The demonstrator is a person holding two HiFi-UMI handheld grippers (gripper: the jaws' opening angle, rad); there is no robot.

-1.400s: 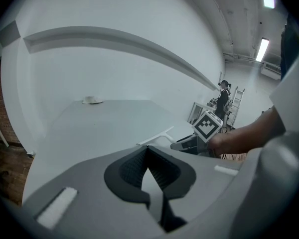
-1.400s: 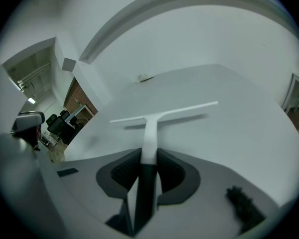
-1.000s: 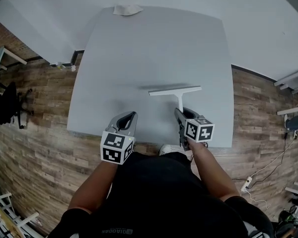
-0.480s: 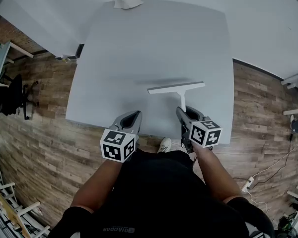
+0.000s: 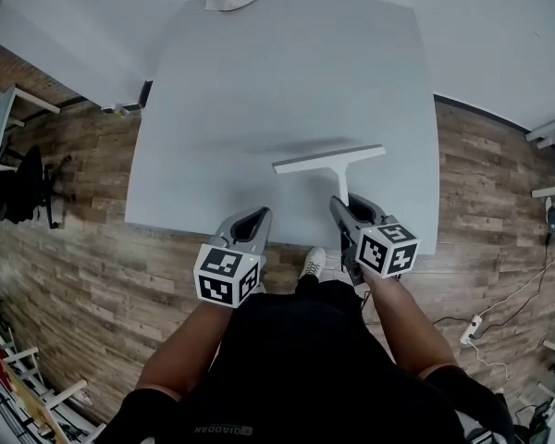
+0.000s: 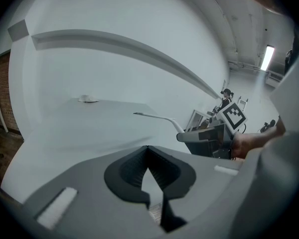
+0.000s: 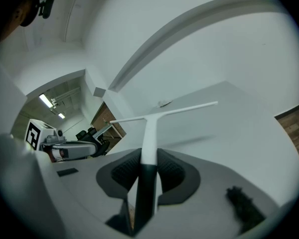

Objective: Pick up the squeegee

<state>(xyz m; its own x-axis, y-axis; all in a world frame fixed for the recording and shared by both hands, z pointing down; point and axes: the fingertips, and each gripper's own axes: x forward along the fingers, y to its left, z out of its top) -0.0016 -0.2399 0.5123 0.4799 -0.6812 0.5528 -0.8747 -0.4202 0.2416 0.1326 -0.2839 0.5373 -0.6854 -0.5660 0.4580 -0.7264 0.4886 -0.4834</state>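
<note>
A white T-shaped squeegee (image 5: 328, 159) hangs just above the pale grey table (image 5: 259, 81), near its front edge, and casts a shadow behind its blade. My right gripper (image 5: 347, 203) is shut on its handle. In the right gripper view the dark lower handle (image 7: 145, 183) sits clamped between the pads, and the white stem and blade (image 7: 162, 113) point away. My left gripper (image 5: 257, 215) hovers at the table's near edge, left of the squeegee, its jaws shut on nothing. The left gripper view (image 6: 147, 151) shows the squeegee (image 6: 154, 116) off to its right.
A crumpled white cloth (image 5: 229, 1) lies at the table's far edge. Wood floor surrounds the table. An office chair (image 5: 18, 188) stands to the left and a power strip (image 5: 472, 326) lies on the floor to the right. White walls rise behind.
Both grippers have drawn back toward the person, to the table's near edge. The right one brought the squeegee along and lifted it, so its shadow now stands clear of the blade.
</note>
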